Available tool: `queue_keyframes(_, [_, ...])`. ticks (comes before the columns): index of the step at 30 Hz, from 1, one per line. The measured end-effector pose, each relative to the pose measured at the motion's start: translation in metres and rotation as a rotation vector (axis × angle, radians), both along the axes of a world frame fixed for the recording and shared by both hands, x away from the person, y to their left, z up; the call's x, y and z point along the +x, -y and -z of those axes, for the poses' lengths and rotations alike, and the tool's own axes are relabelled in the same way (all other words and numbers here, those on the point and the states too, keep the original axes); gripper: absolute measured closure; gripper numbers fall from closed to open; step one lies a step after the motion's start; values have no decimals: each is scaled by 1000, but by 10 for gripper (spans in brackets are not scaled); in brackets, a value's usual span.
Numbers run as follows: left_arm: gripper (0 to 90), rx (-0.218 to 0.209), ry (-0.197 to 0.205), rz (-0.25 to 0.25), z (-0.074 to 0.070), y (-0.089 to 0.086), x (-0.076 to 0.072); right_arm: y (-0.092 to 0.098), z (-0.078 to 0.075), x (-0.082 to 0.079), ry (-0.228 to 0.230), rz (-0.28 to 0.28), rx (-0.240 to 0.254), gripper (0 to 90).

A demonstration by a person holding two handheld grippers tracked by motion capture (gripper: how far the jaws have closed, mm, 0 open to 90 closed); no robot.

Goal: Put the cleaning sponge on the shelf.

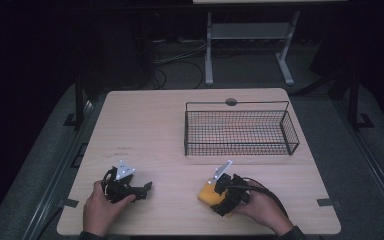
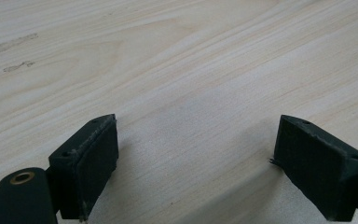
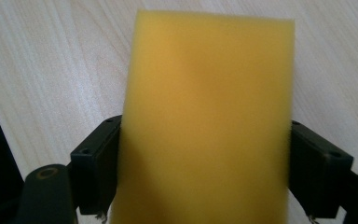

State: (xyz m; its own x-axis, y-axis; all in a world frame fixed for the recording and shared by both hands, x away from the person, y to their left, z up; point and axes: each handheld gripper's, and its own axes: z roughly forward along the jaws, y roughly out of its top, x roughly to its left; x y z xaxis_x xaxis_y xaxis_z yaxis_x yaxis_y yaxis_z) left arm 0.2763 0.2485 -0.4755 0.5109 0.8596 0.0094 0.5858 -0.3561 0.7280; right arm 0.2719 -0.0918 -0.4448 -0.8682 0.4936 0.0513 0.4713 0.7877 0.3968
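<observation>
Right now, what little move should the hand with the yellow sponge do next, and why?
Probably lift it a little. The right hand-held gripper has its jaws against both sides of the yellow rectangular sponge, which seems to lie on the pale wooden table. The black wire basket beyond looks empty, a likely place for it.

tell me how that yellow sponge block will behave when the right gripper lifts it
The yellow sponge looks like matte foam, so probably light and grippy. The right gripper has a jaw on each side of it; it may squash slightly. Flat on the table, it shouldn't roll.
</observation>
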Motion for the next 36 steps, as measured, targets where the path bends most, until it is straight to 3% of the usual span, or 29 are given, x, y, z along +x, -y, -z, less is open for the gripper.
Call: queue_keyframes(36, [129, 0, 0, 0, 0, 0, 0, 17, -18, 3, 9, 18, 20, 216])
